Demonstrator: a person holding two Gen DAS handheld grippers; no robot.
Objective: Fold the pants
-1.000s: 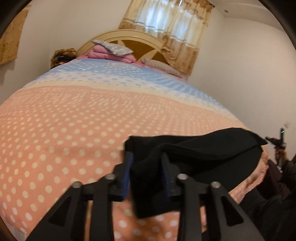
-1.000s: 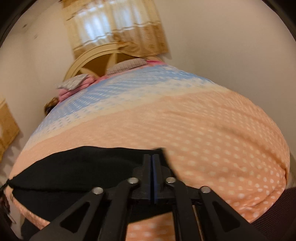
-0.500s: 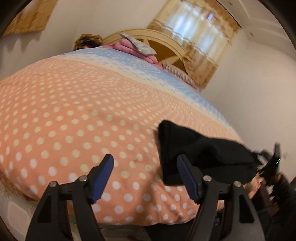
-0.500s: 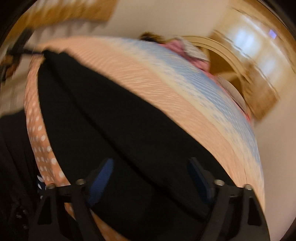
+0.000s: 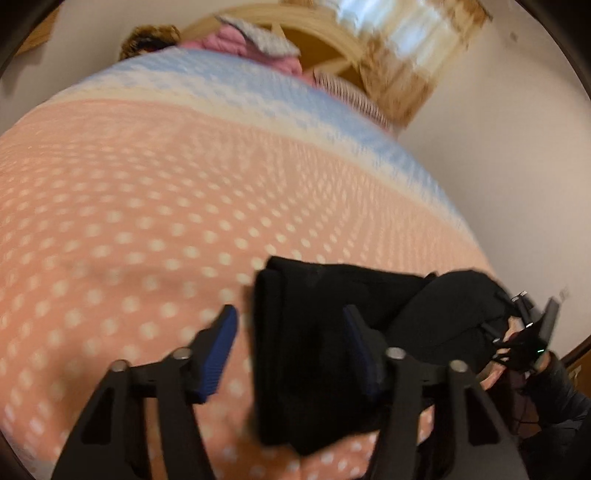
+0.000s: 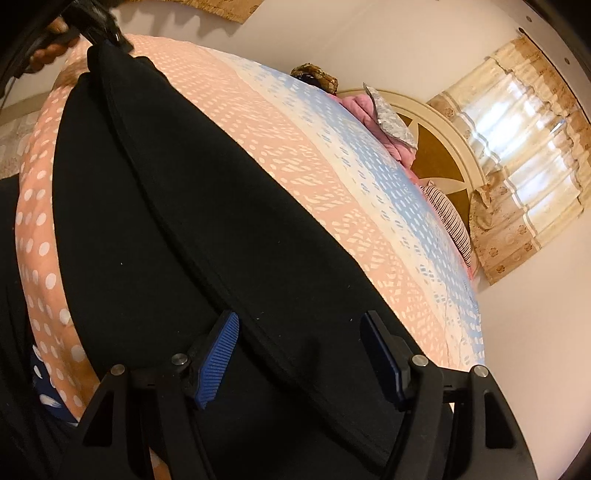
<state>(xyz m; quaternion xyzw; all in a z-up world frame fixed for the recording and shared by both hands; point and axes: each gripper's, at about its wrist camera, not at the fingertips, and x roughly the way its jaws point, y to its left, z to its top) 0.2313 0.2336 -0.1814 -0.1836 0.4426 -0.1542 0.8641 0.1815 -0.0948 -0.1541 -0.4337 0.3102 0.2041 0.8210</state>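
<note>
Black pants (image 5: 332,295) lie folded along the near edge of a pink polka-dot bedspread (image 5: 147,184). My left gripper (image 5: 291,343) hovers over their left folded end with its jaws closing. The cloth's edge is between the pads, which do not press on it. In the right wrist view the pants (image 6: 221,184) stretch away as a long band with a fold line down the middle. My right gripper (image 6: 301,347) stands wide over that line, jaws closing slightly, pads clear of the cloth. The left gripper (image 6: 92,26) and a hand show at the pants' far end.
Pink pillows (image 5: 236,40) and a striped pillow (image 6: 450,221) lie by the cream headboard (image 5: 332,40). A curtained window (image 6: 517,147) is behind it. The bed's near edge drops off under both grippers. The person's dark clothing (image 6: 14,332) fills the lower left.
Both grippers let go of the black cloth and opened. The right one rolled and swung to the pants' other end. The left one's jaws narrowed again over the folded end.
</note>
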